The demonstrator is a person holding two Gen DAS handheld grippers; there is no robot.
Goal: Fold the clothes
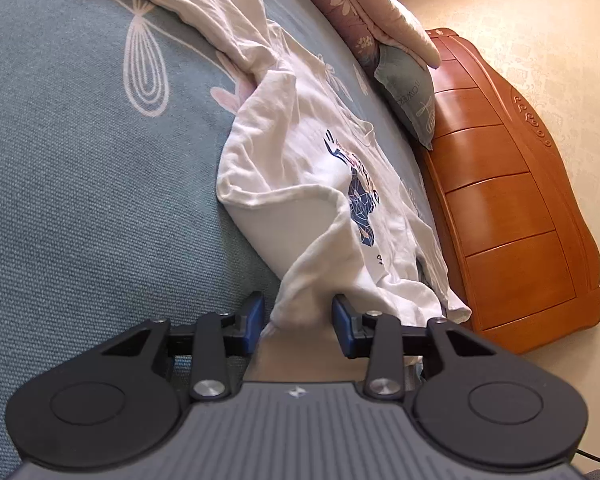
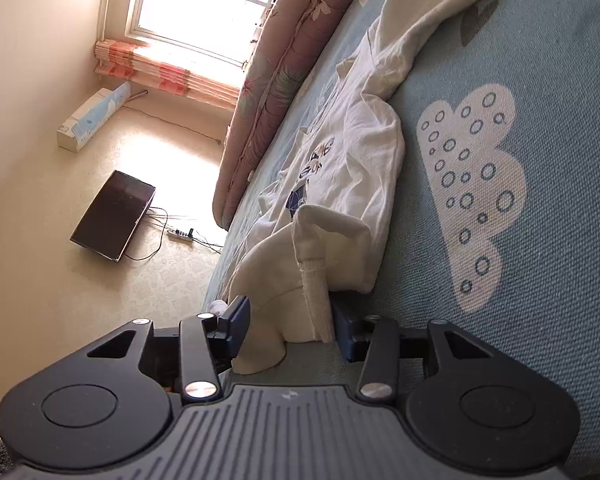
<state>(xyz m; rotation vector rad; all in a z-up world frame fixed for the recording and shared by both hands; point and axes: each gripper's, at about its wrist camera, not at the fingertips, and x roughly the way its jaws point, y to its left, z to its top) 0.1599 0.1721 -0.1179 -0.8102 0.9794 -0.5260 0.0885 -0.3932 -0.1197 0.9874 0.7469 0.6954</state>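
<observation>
A white T-shirt (image 1: pixel 300 168) with a dark blue print lies crumpled on the blue bedspread (image 1: pixel 80 200). In the left wrist view, my left gripper (image 1: pixel 299 314) holds a bunched edge of the shirt between its blue fingers (image 1: pixel 256 312), and the cloth rises off the bed toward it. In the right wrist view, my right gripper (image 2: pixel 290 322) is shut on a thick bunch of the T-shirt (image 2: pixel 340 160) near a ribbed cuff (image 2: pixel 314 280), low over the bedspread (image 2: pixel 540 120).
A second pale garment (image 1: pixel 188 4) lies farther along the bed. A rolled pink floral quilt (image 2: pixel 296 52) and a pillow (image 1: pixel 412 92) lie against the wooden headboard (image 1: pixel 512 208). Beside the bed are a dark screen (image 2: pixel 114 214), cables and a power strip (image 2: pixel 180 234).
</observation>
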